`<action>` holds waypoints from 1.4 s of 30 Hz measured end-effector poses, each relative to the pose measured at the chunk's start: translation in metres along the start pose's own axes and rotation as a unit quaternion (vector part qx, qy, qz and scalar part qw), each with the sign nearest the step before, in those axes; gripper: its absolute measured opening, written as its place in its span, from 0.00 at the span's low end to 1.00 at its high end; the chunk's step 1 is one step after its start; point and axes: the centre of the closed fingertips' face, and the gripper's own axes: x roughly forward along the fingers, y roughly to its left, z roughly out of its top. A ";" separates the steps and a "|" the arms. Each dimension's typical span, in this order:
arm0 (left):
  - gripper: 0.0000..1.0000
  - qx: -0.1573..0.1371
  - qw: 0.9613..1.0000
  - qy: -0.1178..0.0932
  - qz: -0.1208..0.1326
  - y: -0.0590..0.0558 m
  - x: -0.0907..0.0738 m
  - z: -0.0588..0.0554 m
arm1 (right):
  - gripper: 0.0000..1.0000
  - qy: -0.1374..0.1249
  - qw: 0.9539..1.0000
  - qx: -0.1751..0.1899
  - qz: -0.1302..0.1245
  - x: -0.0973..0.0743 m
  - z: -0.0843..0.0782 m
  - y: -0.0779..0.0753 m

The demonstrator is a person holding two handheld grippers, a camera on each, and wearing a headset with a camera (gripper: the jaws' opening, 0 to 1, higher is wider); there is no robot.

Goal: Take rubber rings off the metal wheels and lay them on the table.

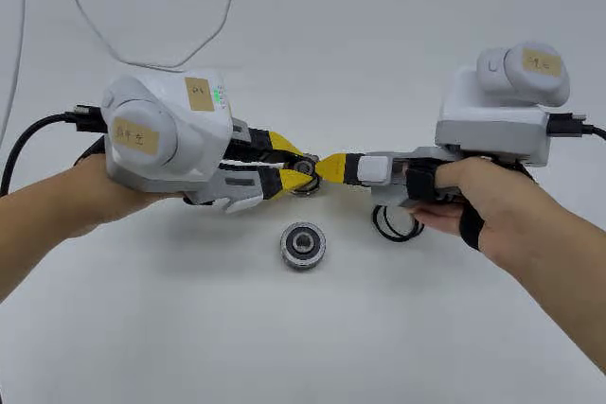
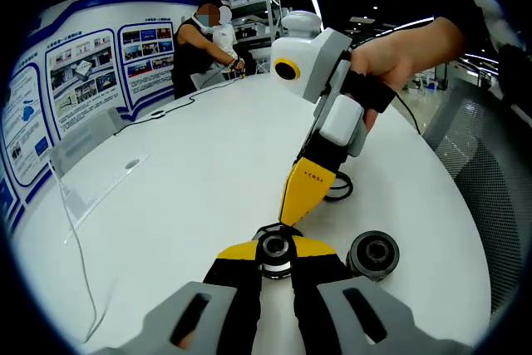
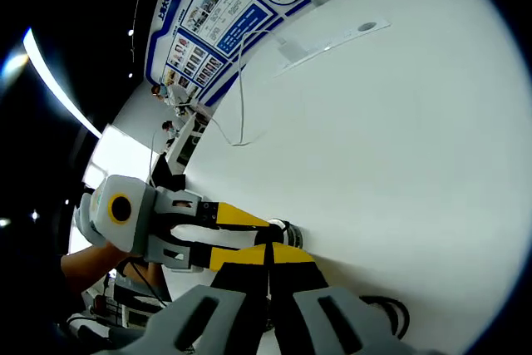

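Wheel [image 2: 276, 251], round, of dull metal with black rim, is pinched between yellow jaws of left gripper [image 1: 301, 169] | right gripper [image 2: 291, 209]: jaws pressed together, tip laid against wheel's rim | second wheel [image 1: 303, 244] is laid flat on smooth white table [image 1: 142, 328] | thin black rubber rings [image 1: 396, 224] are laid near it.
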 end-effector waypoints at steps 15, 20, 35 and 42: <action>0.13 0.003 1.000 0.001 0.003 -0.002 0.000 0.001 | 0.00 0.002 1.000 -0.018 0.000 0.000 0.000 0.010; 0.13 0.003 1.000 -0.001 0.005 -0.002 0.000 0.001 | 0.00 0.002 1.000 -0.022 0.003 -0.002 0.000 0.013; 0.13 -0.004 1.000 -0.009 0.023 -0.002 0.000 0.003 | 0.01 -0.003 0.999 -0.031 -0.018 -0.004 -0.001 0.015; 0.13 -0.032 0.999 -0.015 0.020 -0.003 -0.005 0.006 | 0.01 -0.009 0.999 -0.025 -0.028 -0.005 0.000 0.014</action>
